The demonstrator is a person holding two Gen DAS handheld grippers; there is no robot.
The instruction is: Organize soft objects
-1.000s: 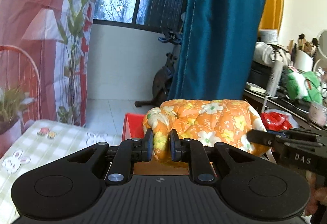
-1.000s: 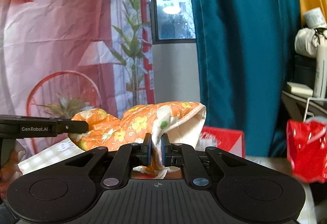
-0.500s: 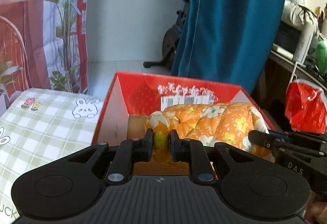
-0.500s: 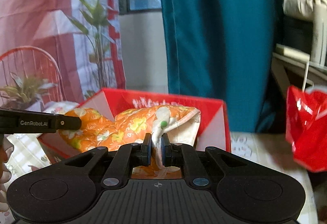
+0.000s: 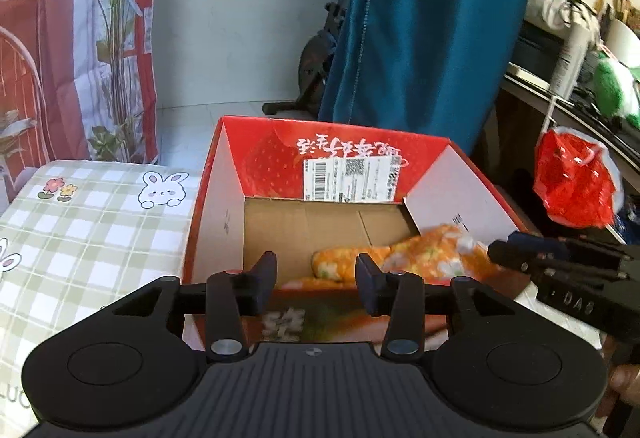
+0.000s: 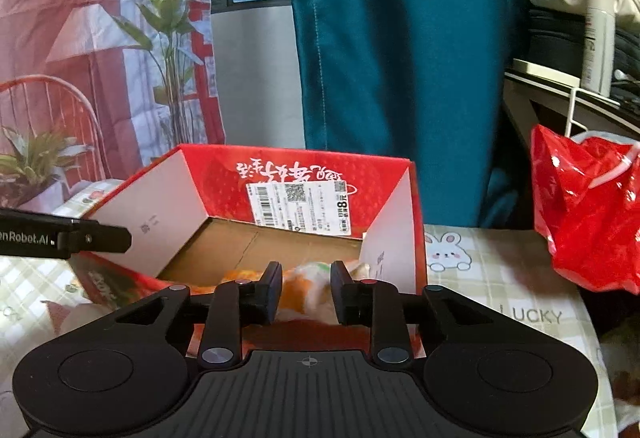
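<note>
The orange floral quilt (image 5: 404, 258) lies inside the open red cardboard box (image 5: 216, 206), low against its near right side. My left gripper (image 5: 316, 278) is open and empty above the box's near edge. My right gripper (image 6: 306, 286) is open and empty just above the quilt (image 6: 298, 288), over the near right part of the box (image 6: 414, 222). The right gripper's body shows at the right of the left wrist view (image 5: 560, 270). The left gripper's finger shows at the left of the right wrist view (image 6: 64, 238).
The box stands on a table with a green checked bunny cloth (image 5: 88, 222). A red plastic bag (image 6: 588, 214) sits at the right. A teal curtain (image 5: 424, 22) hangs behind, and a cluttered shelf (image 5: 568, 46) is at the far right.
Both grippers lowered the quilt into the box, then opened and let it go. The quilt now lies loose in the box.
</note>
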